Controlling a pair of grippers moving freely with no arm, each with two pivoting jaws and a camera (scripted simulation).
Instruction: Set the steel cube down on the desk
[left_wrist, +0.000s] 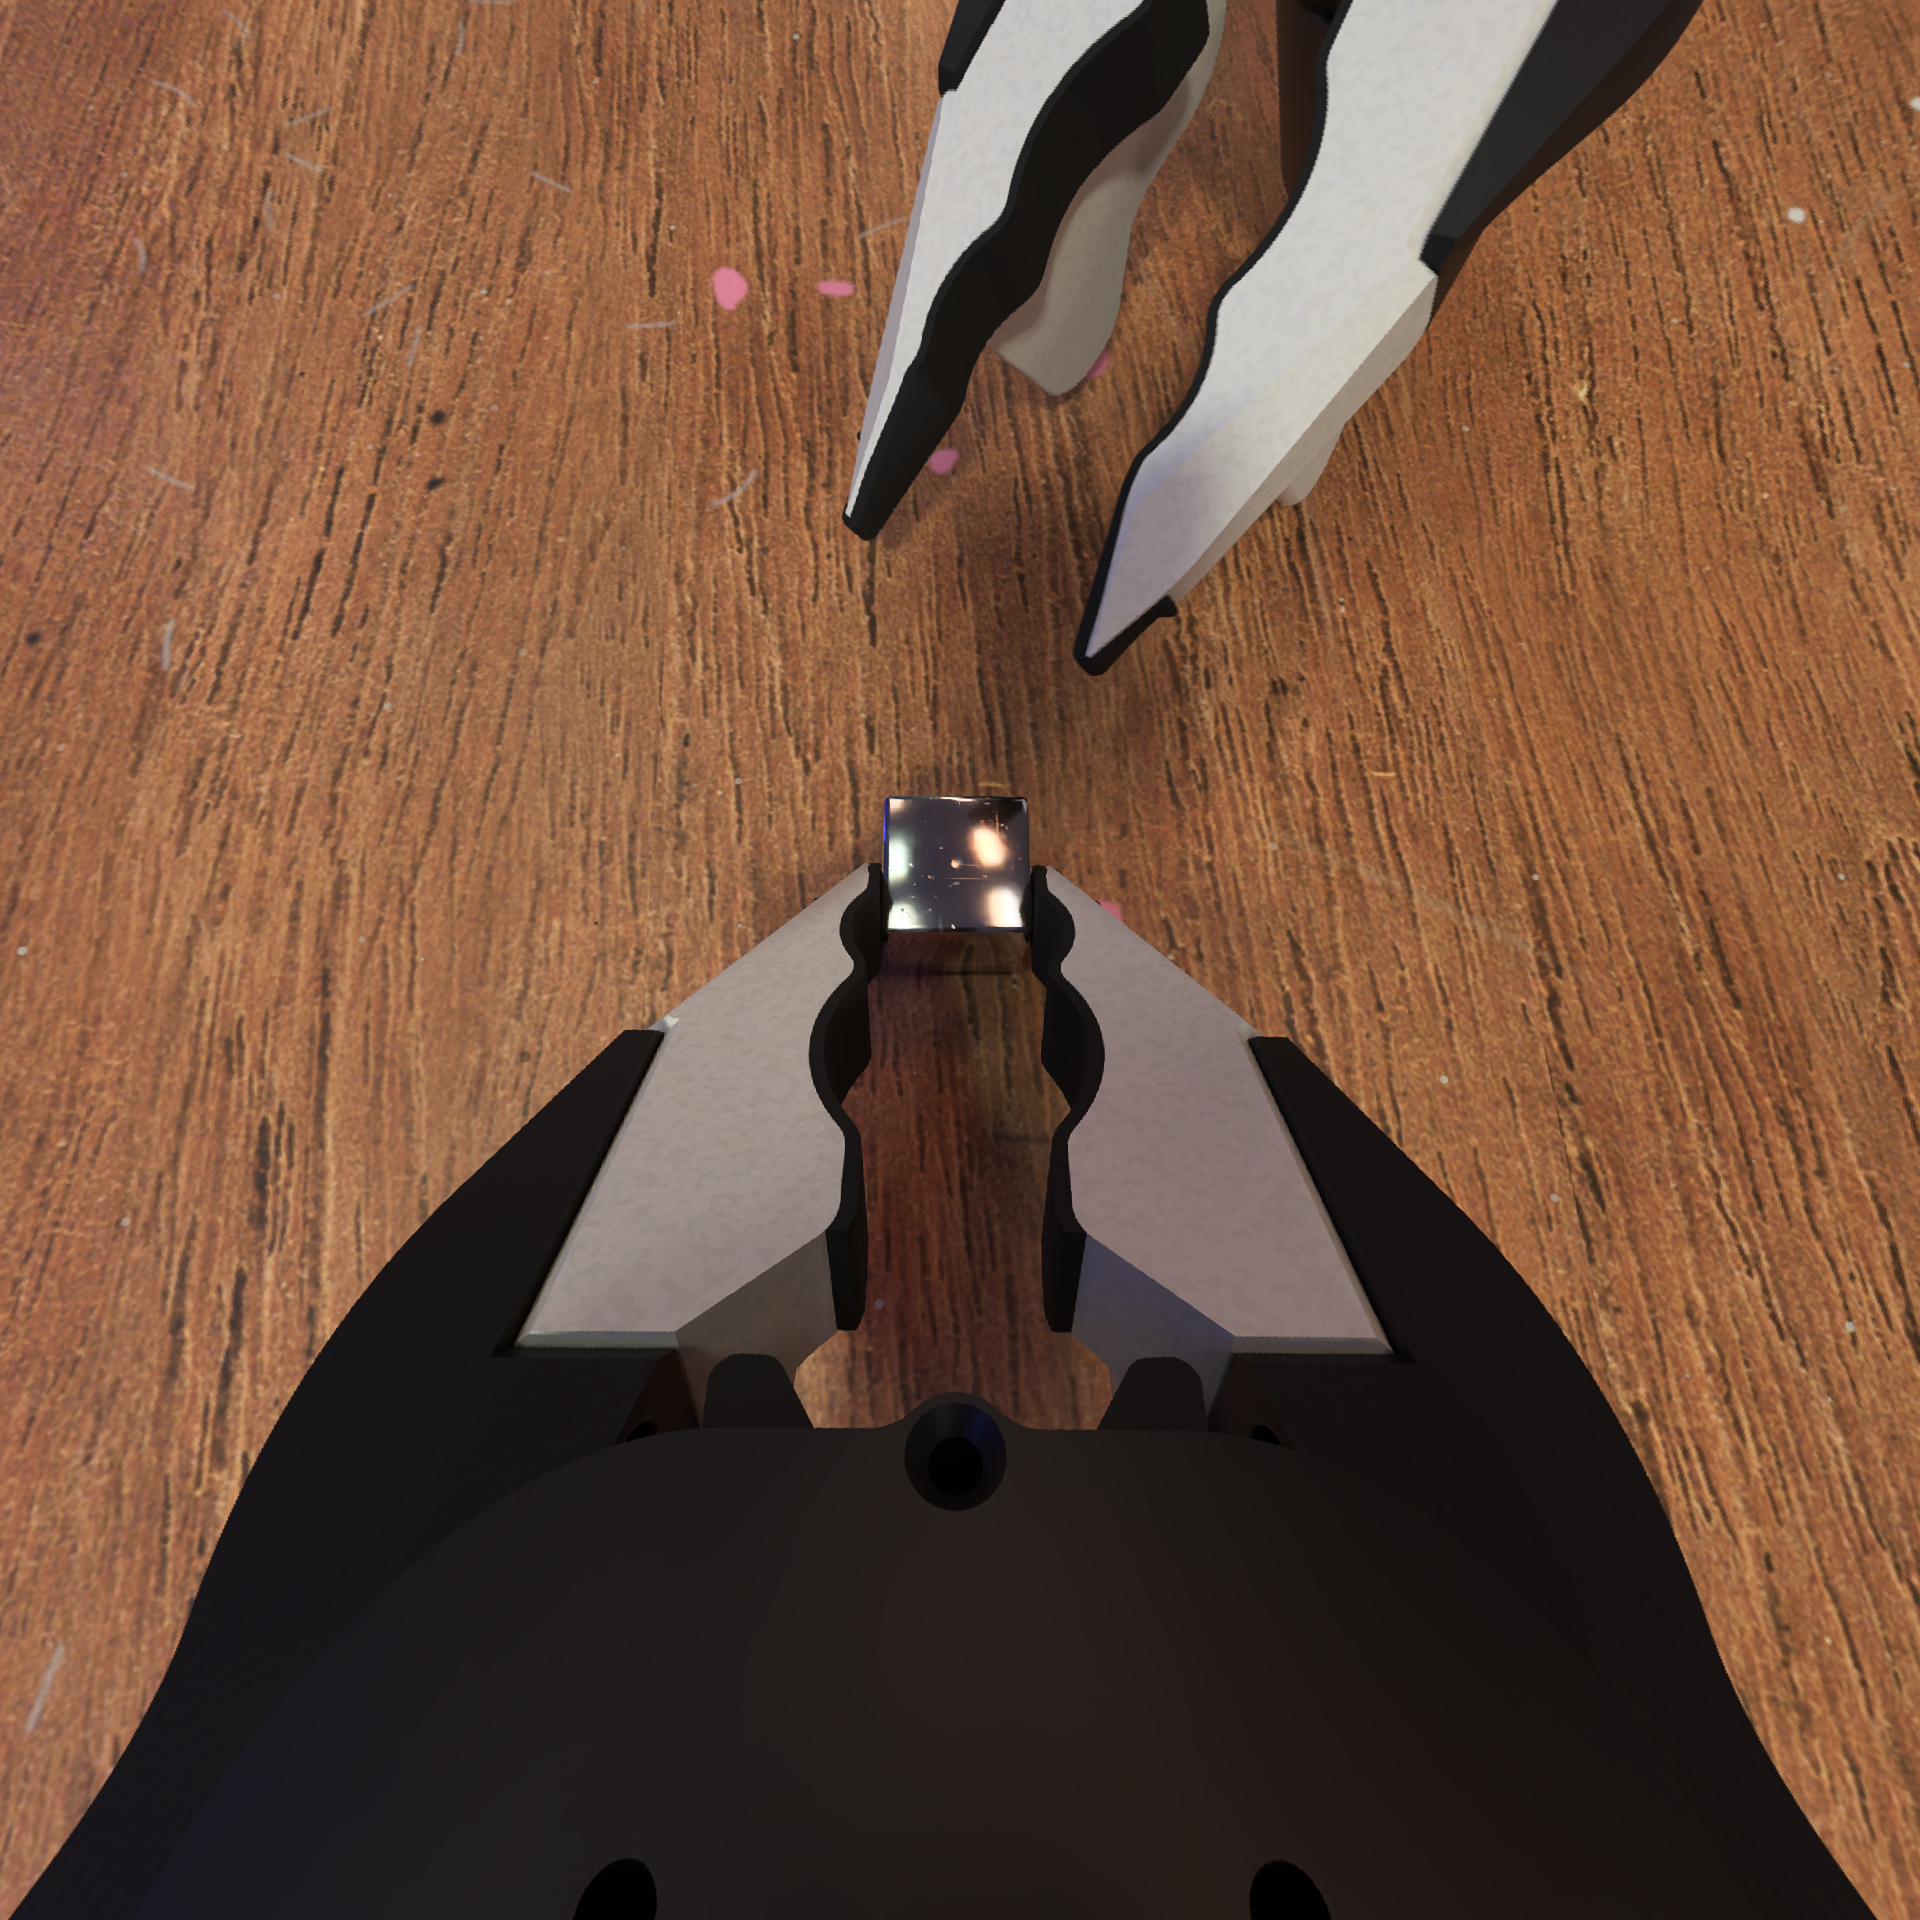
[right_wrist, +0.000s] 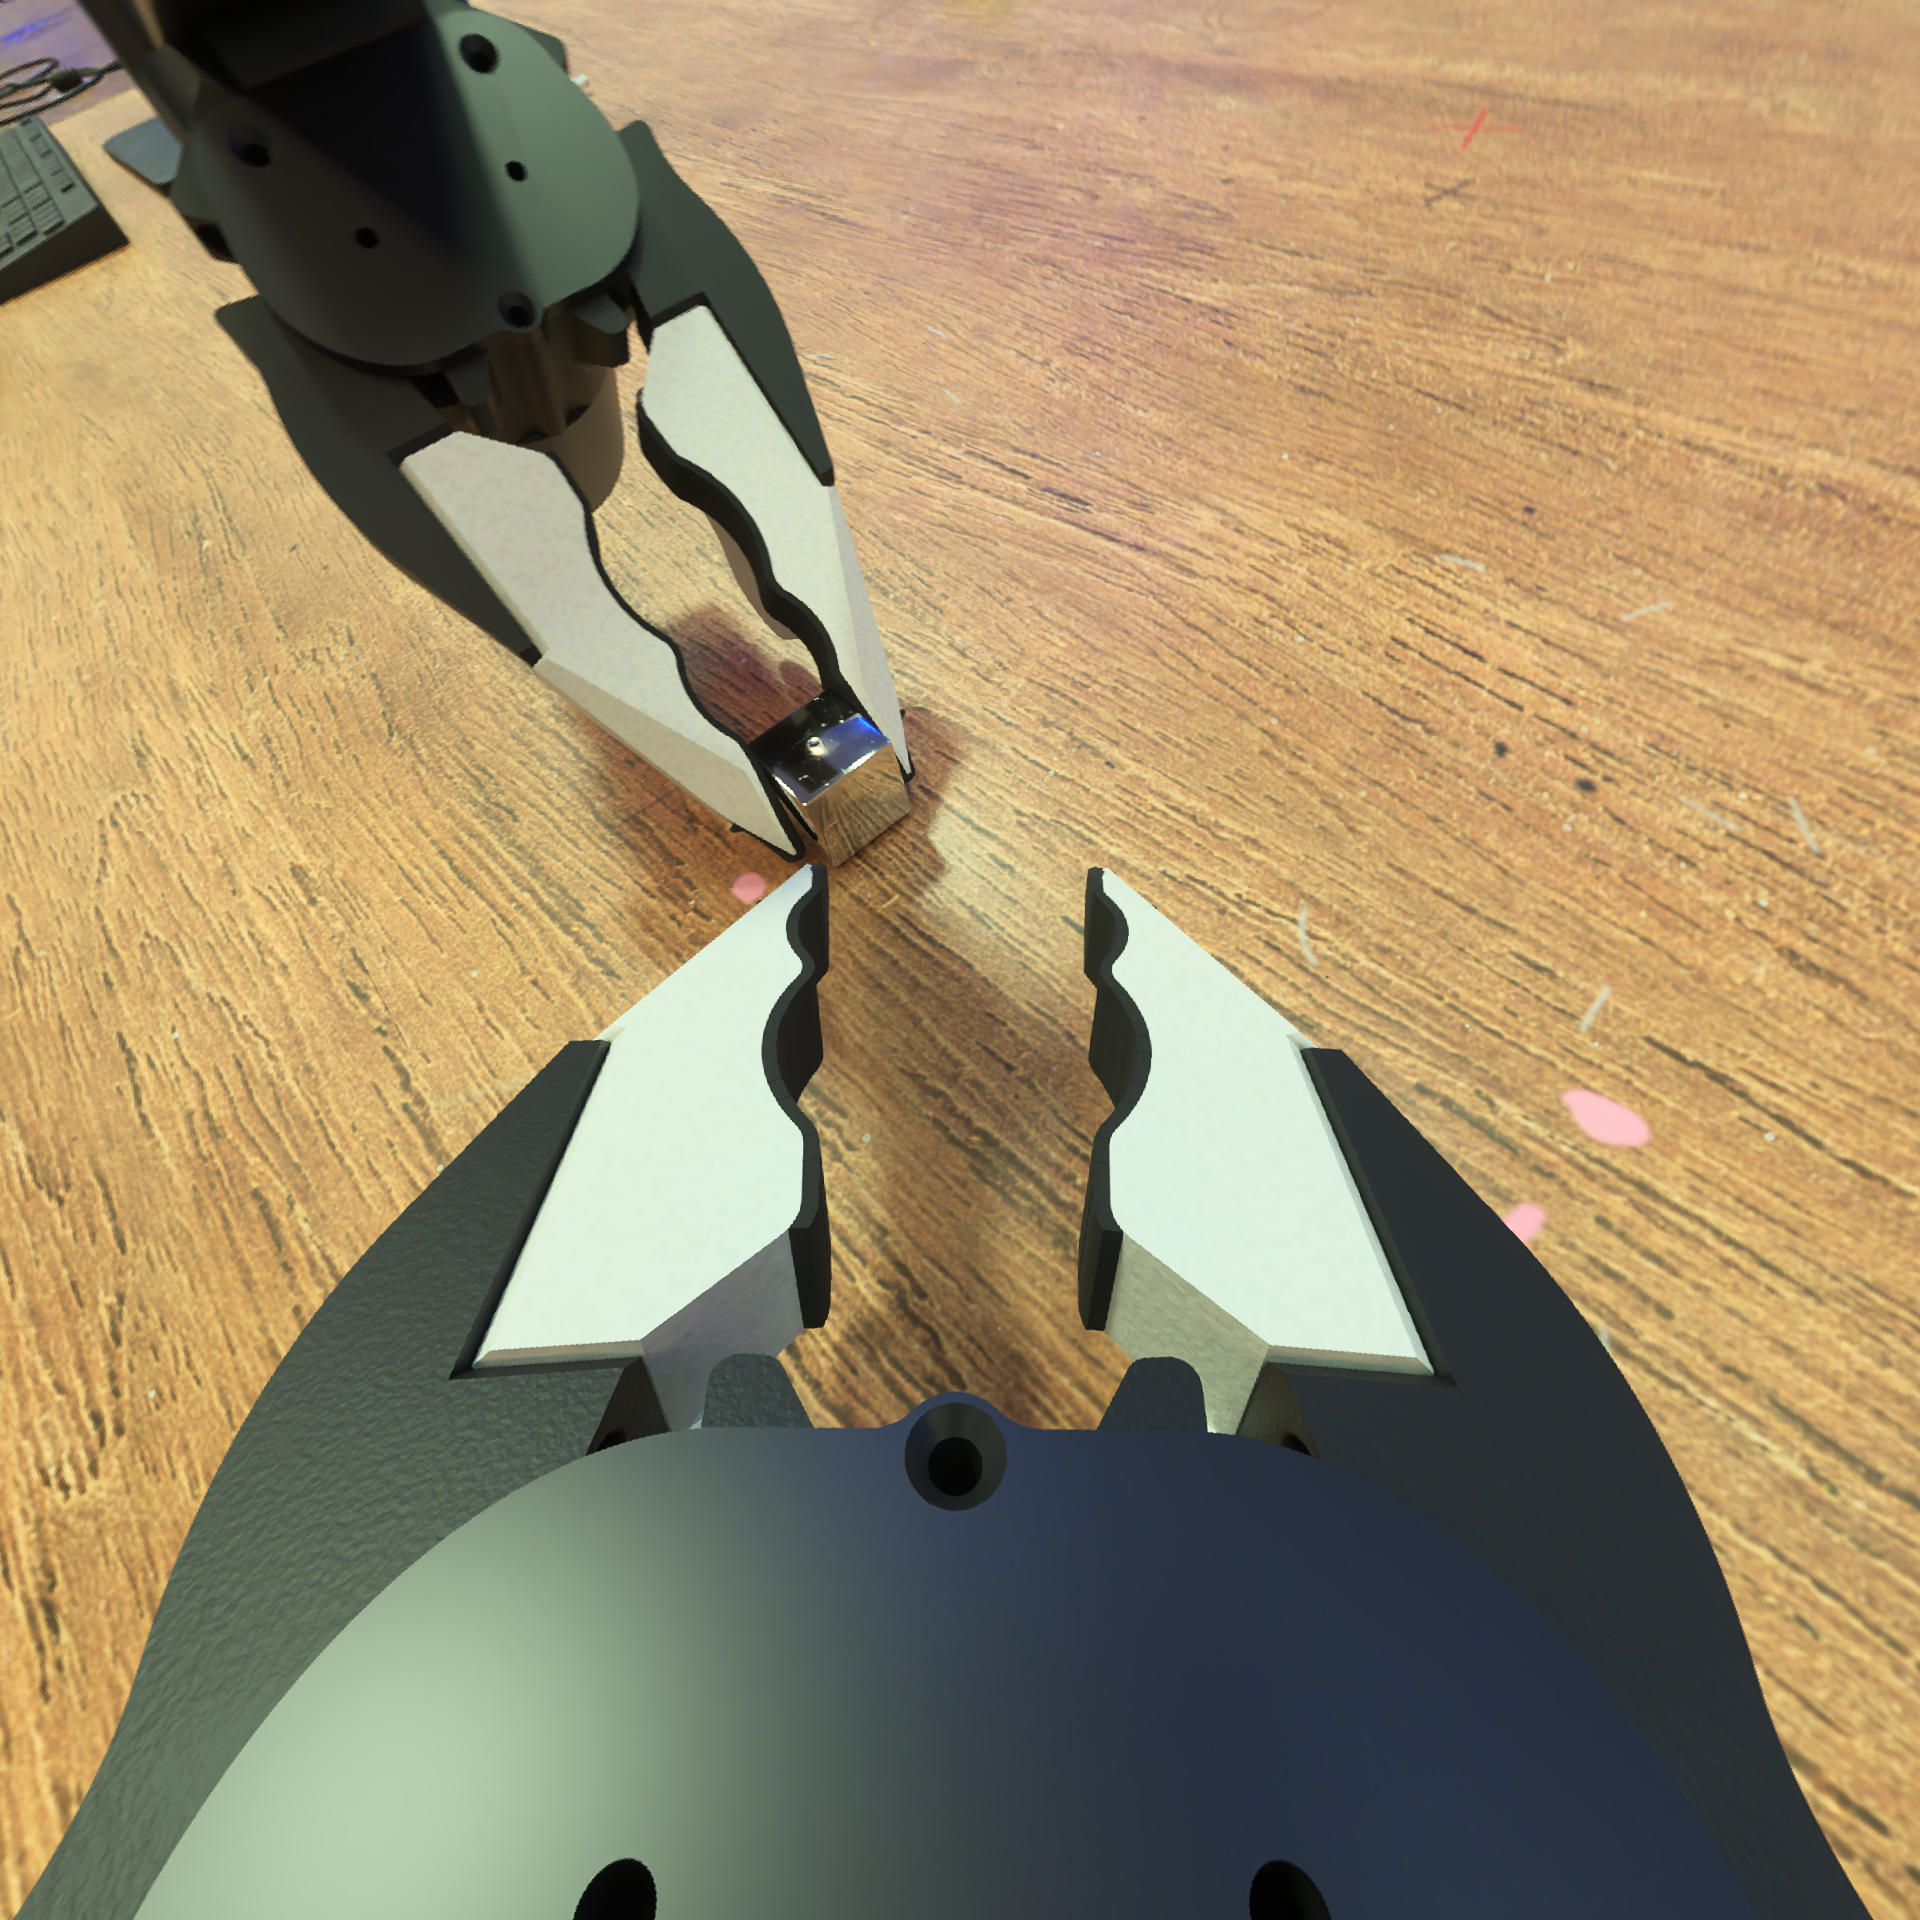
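The steel cube (left_wrist: 954, 847) is small and mirror-bright. My left gripper (left_wrist: 954, 896) is shut on it, with the cube pinched between the fingertips. The right wrist view shows the same cube (right_wrist: 821, 750) in the left gripper (right_wrist: 844, 805), very low over the wooden desk (right_wrist: 1351, 520); I cannot tell whether it touches the wood. My right gripper (right_wrist: 956, 883) is open and empty, with its tips just in front of the cube. It also shows in the left wrist view (left_wrist: 977, 587), pointing down at the desk (left_wrist: 416, 727) beyond the cube.
A dark keyboard (right_wrist: 42, 208) lies at the desk's far left. Small pink specks (right_wrist: 1605, 1120) dot the wood near both grippers. A red cross mark (right_wrist: 1475, 127) is far off on the right.
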